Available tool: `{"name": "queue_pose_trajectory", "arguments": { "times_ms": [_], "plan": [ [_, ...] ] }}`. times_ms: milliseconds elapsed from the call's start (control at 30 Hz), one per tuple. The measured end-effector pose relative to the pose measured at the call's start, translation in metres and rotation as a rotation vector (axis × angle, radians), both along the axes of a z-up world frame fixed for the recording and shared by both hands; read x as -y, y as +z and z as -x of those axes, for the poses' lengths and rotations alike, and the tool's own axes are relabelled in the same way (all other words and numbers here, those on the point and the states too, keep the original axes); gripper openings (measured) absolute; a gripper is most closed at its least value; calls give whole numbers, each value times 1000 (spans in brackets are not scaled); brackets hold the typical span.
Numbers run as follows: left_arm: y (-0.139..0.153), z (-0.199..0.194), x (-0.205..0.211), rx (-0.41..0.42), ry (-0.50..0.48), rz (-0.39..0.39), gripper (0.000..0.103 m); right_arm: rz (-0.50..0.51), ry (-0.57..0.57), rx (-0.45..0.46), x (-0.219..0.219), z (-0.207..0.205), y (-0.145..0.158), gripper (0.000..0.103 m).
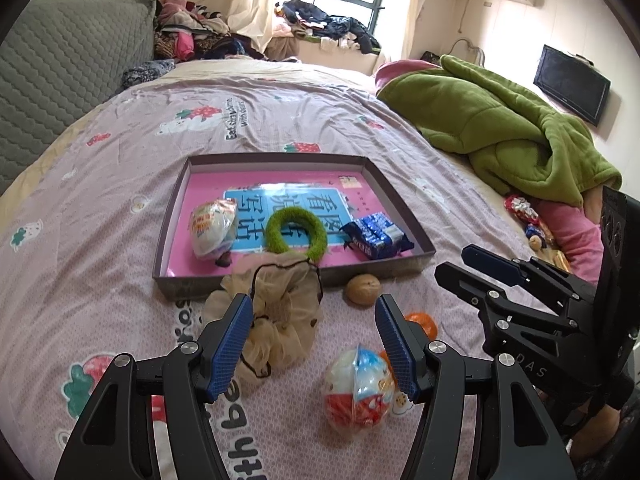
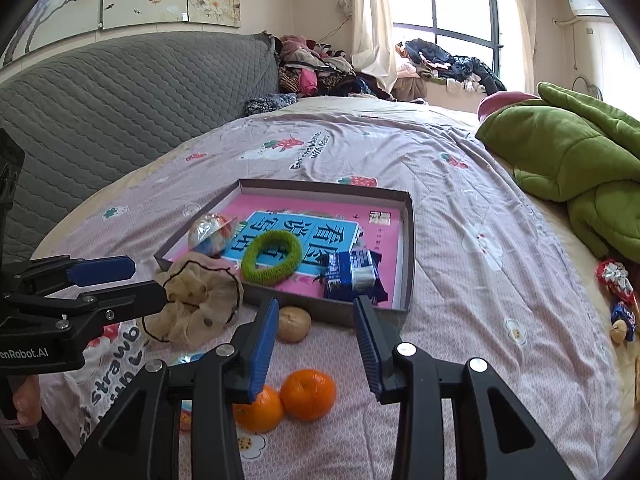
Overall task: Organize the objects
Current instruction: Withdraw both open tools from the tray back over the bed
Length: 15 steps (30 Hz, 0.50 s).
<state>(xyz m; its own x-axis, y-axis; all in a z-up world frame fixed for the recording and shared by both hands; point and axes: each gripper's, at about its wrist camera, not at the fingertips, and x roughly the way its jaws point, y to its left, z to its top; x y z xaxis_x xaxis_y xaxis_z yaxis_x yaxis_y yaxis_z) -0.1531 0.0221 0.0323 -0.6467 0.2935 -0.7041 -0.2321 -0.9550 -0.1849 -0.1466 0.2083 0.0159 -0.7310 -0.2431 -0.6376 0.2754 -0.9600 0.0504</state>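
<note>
Gathering: I am collecting loose things off the bed into the shallow box (image 1: 404, 196); judging by what is lying outside it, the job is roughly half done.
In the box: a wrapped toy egg (image 1: 212, 226), a green fuzzy ring (image 1: 294, 232) and a blue snack packet (image 1: 376, 236) are lying on a pink book.
Waiting on the bedspread: a beige scrunchie (image 1: 276, 316) is leaning against the box's near wall; a walnut (image 2: 294, 324) is sitting just beside that wall; two oranges (image 2: 308, 394) are touching each other nearer to me; a second wrapped egg (image 1: 358, 386) is lying close to my left side.
Left tool (image 1: 314, 346): I am holding it wide apart and empty, its left pad touching or just over the scrunchie, the second egg lying near its right pad.
Right tool (image 2: 316, 344): I am holding it apart and empty too, hovering above the oranges, the walnut ahead between the fingers.
Next move: I am judging that each side needs lowering around one item, closing gently since the scrunchie is soft and the fruit is round and prone to rolling, then lifting over the box wall.
</note>
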Motion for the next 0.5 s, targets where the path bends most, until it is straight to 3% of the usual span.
{"name": "queue_pose_trajectory", "arguments": {
  "times_ms": [500],
  "plan": [
    [-7, -12, -6, 19, -10, 9, 65, 1, -3, 18, -3, -9, -6, 39]
  ]
}}
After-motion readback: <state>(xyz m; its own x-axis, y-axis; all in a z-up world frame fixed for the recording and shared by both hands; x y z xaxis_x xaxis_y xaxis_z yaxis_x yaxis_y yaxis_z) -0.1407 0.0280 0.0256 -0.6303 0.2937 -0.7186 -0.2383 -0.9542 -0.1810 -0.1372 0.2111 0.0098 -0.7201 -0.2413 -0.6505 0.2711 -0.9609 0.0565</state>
